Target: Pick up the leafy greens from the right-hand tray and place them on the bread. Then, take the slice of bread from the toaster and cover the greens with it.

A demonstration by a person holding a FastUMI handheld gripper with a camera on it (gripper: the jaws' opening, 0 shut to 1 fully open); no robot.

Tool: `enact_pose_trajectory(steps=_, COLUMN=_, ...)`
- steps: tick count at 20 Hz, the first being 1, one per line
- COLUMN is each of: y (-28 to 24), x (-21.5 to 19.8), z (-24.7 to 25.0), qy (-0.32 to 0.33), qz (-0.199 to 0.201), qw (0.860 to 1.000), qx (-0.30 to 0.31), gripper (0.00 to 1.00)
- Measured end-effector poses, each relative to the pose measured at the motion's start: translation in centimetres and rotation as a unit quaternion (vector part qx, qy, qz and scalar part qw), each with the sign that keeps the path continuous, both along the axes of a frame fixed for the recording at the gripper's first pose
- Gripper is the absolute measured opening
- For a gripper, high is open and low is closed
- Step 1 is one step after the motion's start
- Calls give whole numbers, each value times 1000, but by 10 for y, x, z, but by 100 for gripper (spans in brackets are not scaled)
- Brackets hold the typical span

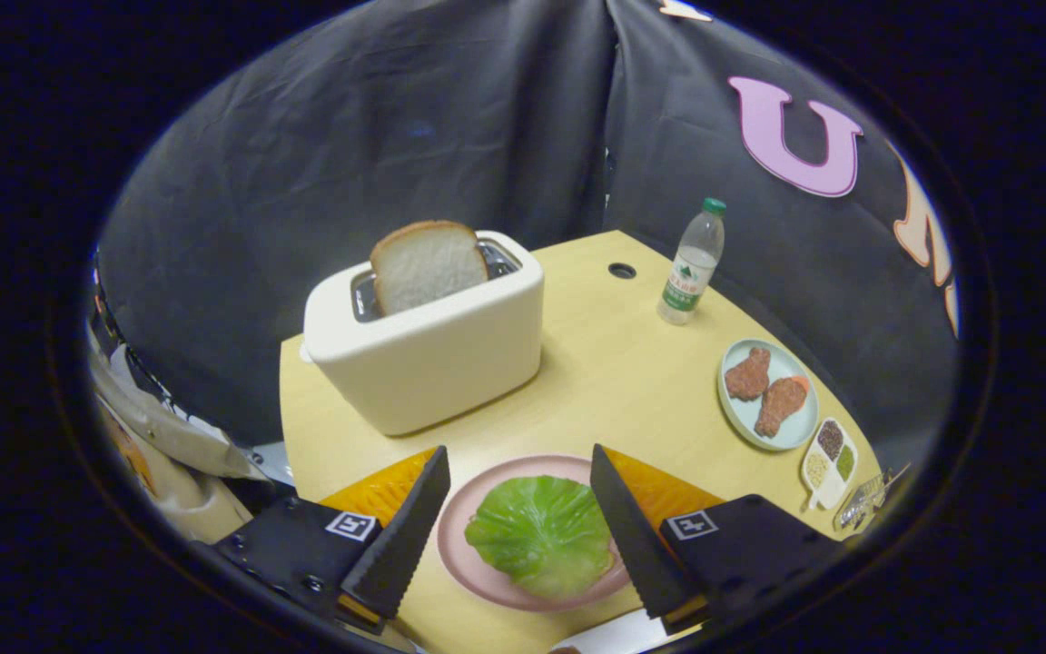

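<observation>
Between the spread, empty fingers of the gripper [520, 465] lie the leafy greens [542, 534] on a pink plate [473, 565]. Beyond them, a bread slice [427, 264] stands upright in the toaster [428, 345] on the table [618, 381].

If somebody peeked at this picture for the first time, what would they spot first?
Probably the big green leaf lying on the pink plate, right between the open fingers of the gripper. Next comes the slice of bread sticking up out of the cream toaster just beyond the plate. Farther off to the right, a blue plate holds two pieces of meat, with a water bottle standing behind it.
</observation>
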State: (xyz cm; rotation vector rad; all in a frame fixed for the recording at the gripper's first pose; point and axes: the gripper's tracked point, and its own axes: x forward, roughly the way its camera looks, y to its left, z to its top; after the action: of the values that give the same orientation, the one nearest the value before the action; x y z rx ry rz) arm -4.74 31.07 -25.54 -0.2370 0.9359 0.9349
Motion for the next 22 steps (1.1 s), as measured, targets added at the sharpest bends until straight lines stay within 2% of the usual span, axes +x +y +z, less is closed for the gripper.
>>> enact_pose_trajectory(steps=10, y=76, x=11, z=51, qy=-3, qz=-9, qw=999, qx=39, gripper=99)
enact_pose_trajectory(steps=16, y=115, x=14, z=62, qy=60, qz=-60, qw=994, qx=74, gripper=98)
enact_pose_trajectory(steps=22, y=137, x=23, z=49, qy=77, qz=-96, qw=990, qx=61, gripper=97)
